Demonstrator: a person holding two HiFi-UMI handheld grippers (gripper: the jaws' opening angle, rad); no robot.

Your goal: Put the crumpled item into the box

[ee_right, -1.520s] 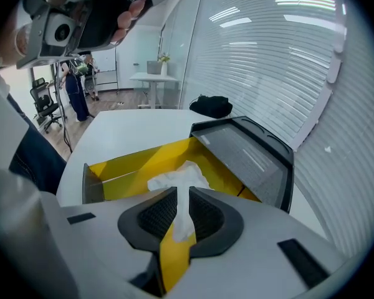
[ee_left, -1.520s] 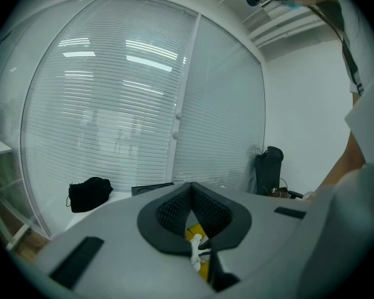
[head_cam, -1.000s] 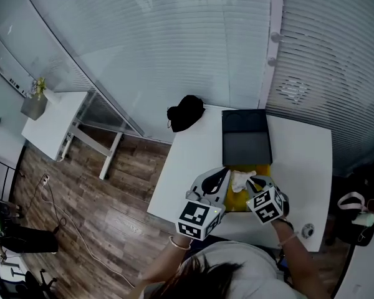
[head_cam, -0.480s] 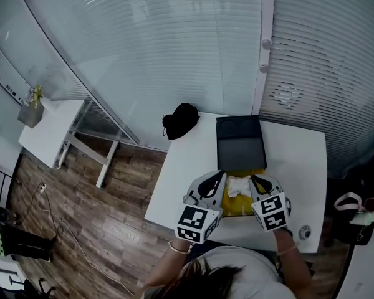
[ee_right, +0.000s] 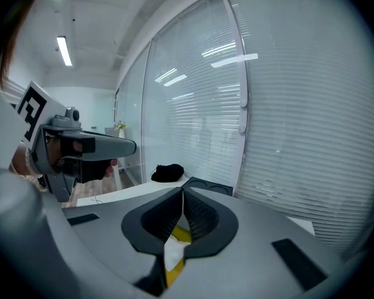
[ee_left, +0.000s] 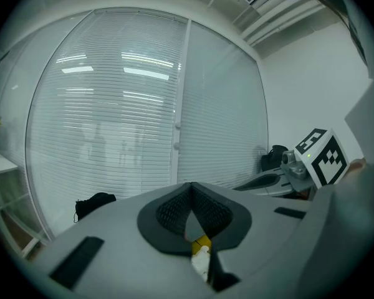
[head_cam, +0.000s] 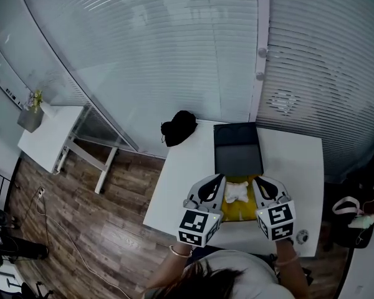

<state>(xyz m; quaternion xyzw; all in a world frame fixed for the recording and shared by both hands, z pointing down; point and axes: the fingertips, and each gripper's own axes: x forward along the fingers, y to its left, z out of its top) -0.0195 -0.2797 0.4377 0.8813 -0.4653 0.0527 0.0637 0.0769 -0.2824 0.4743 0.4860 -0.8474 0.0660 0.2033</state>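
Since a second ago, both grippers are drawn back from the crumpled white lump [head_cam: 237, 192], which is now left lying free in the yellow box [head_cam: 246, 209] at the lower middle of the head view. The left gripper [head_cam: 219, 179] is held just left of the lump and the right gripper [head_cam: 257, 180] just right of it; contact with the lump cannot be made out. In each gripper view the ribbed black jaws are seen pressed together at their tips with nothing clamped. Only a sliver of white and yellow is seen below them.

A dark flat tray [head_cam: 237, 149] with shallow round recesses is laid directly above the box in the frame, against its far edge. A soft black bundle [head_cam: 179, 126] is set at the upper left corner of the table, well apart from the box. A small round object [head_cam: 302, 235] is seen near the lower right edge.

The white table [head_cam: 181, 185] is smooth and matte. It is surrounded by a wood-plank floor [head_cam: 112, 217] and by glass walls with horizontal blinds [head_cam: 174, 42]. A second white table [head_cam: 53, 136] bearing a potted plant [head_cam: 31, 101] is seen at the left of the frame.
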